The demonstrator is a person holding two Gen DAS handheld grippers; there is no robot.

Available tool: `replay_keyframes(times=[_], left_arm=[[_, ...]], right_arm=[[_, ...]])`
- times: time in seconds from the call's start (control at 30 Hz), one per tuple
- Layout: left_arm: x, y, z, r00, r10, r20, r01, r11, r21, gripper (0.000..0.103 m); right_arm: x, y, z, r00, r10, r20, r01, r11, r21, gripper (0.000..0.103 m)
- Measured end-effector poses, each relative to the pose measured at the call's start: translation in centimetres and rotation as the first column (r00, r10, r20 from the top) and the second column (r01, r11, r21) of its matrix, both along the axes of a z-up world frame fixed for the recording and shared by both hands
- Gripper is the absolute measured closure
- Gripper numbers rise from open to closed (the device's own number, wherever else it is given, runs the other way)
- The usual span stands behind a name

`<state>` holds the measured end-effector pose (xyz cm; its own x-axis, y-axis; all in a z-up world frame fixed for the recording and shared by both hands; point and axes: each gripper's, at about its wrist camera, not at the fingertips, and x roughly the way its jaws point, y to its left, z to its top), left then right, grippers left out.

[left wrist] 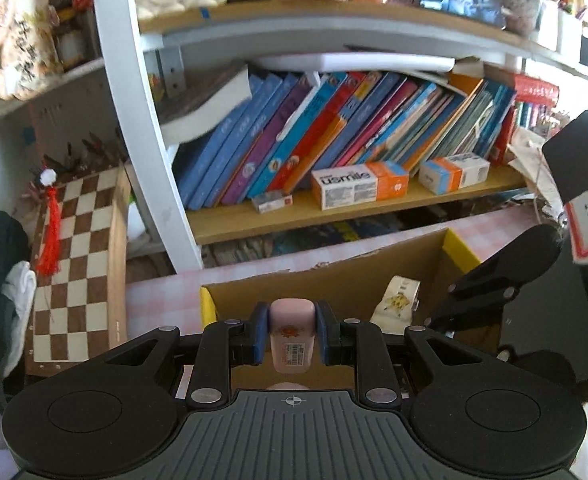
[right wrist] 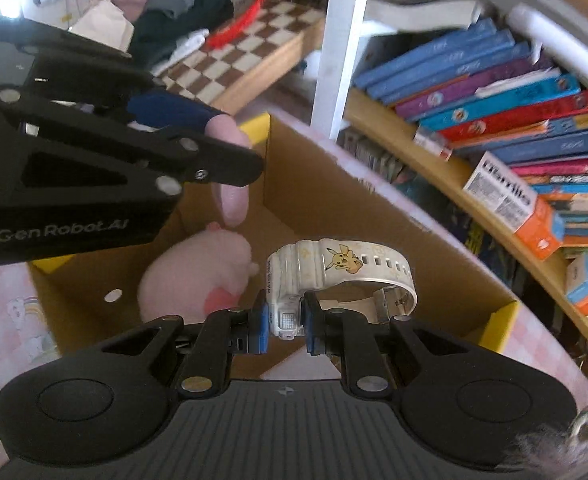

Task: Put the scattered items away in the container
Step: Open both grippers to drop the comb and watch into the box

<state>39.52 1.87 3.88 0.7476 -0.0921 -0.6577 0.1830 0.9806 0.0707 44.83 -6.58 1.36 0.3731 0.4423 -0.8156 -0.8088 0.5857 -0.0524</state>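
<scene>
My left gripper is shut on a small pink case with a barcode sticker, held over the open cardboard box. In the right wrist view that same left gripper reaches in from the left with the pink case hanging from it above the cardboard box. My right gripper is shut on a white wristwatch with a yellow cartoon print, also over the box. A pink plush toy lies on the box floor. The wristwatch shows at the right of the left wrist view.
A bookshelf full of leaning books stands just behind the box, with small orange and white cartons on its board. A chessboard leans at the left beside a pile of clothes. The box sits on a pink patterned tabletop.
</scene>
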Motion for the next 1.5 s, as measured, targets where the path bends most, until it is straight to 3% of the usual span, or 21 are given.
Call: replay_keyframes(times=[0.5,0.9,1.1,1.17,1.23,1.5], left_arm=[[4.5,-1.1,-3.9,0.988,0.011,-0.153,-0.001,0.998,0.062,0.080],[5.5,-1.4,-5.7,0.978,0.000,-0.208,0.016,0.997,0.079,0.080],[5.7,-1.5,-6.2,0.976,-0.007,-0.218,0.026,0.996,0.086,0.080],[5.5,-1.5,-6.1,0.980,-0.001,-0.198,0.020,0.995,0.097,0.079],[5.3,-1.6,-5.9,0.984,0.005,-0.177,0.014,0.994,0.109,0.076],[3.8,-1.0,-3.8,0.993,-0.003,-0.116,0.014,0.996,0.090,0.074]], right_arm=[[3.6,1.4,-3.0,0.992,0.016,-0.125,-0.019,1.000,-0.017,0.087],[4.5,1.3,-4.5,0.980,0.016,-0.198,-0.014,1.000,0.011,0.087],[4.3,1.4,-4.5,0.981,0.031,-0.192,-0.028,0.999,0.022,0.084],[4.2,1.4,-4.4,0.982,0.037,-0.186,-0.031,0.999,0.033,0.081],[4.1,1.2,-4.1,0.984,0.030,-0.178,-0.022,0.999,0.045,0.070],[3.4,-0.8,-2.1,0.989,-0.019,-0.145,0.033,0.995,0.093,0.063]])
